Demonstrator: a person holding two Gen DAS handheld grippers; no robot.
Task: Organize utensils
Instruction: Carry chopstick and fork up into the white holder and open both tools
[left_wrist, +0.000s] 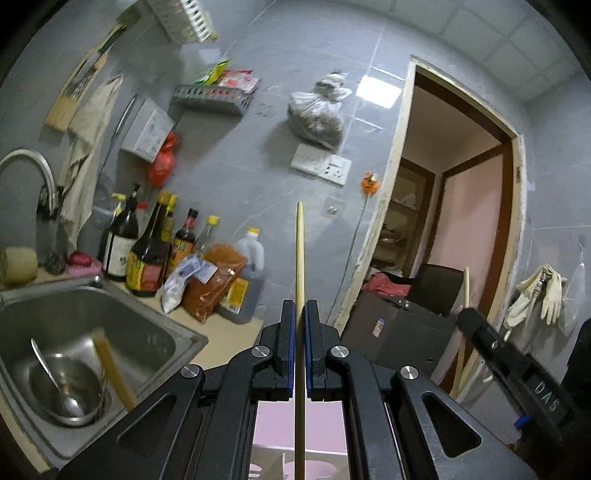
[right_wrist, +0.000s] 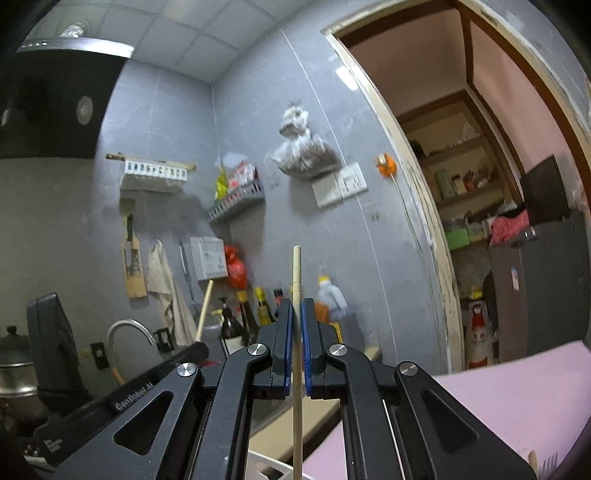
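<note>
In the left wrist view, a stainless sink is set into the left end of the worktop, and in its basin a metal bowl holds a ladle, with a wooden handle leaning beside it. Behind the sink stands a curved faucet. Along the worktop's back edge, against the grey tiled wall, dark sauce bottles crowd together with an orange packet and an oil jug.

The left gripper has its jaws closed nearly together on a chopstick, which stands upright between the blue pads and juts well past the fingertips. At the right edge of this view the right gripper shows as a dark bar.

In the right wrist view, the right gripper likewise clamps a second chopstick, upright, jaws pinched narrow around it. Further right is an open doorway.
</note>
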